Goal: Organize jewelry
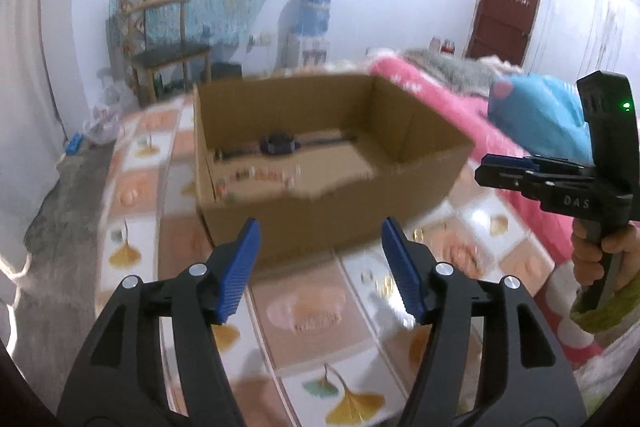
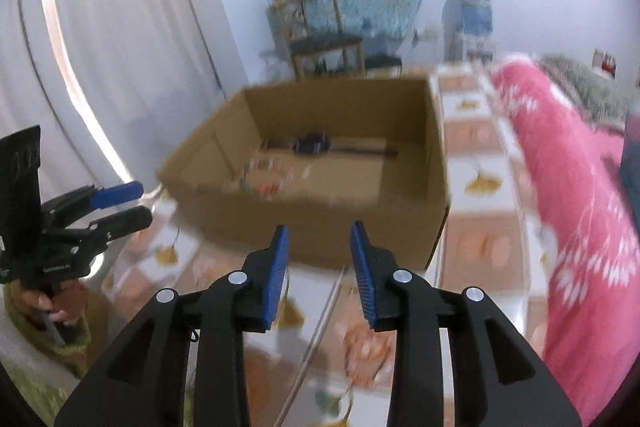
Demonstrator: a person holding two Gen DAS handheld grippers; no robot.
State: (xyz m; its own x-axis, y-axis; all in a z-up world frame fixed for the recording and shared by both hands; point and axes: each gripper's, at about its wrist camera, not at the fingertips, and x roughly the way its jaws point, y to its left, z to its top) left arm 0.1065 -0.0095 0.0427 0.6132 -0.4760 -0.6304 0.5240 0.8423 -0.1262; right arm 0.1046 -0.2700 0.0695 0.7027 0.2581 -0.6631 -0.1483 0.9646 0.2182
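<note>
In the left wrist view, the left gripper is held above a tiled cloth, its blue pads standing wide apart with nothing between them. Just beyond the tips an open cardboard box is set on the cloth. On the box floor a dark watch is laid along the far wall, and a string of small beads is spread nearer the front; both are blurred. At the right edge the right gripper is seen from the side, gripped by a hand in a green sleeve; how wide its jaws stand cannot be told from here. A pink blanket is seen behind it.

In the right wrist view, the right gripper is pointed at the same box, its jaws parted narrowly and empty. The watch and beads are seen inside the box. At the left edge the left gripper is seen with its jaws parted.
</note>
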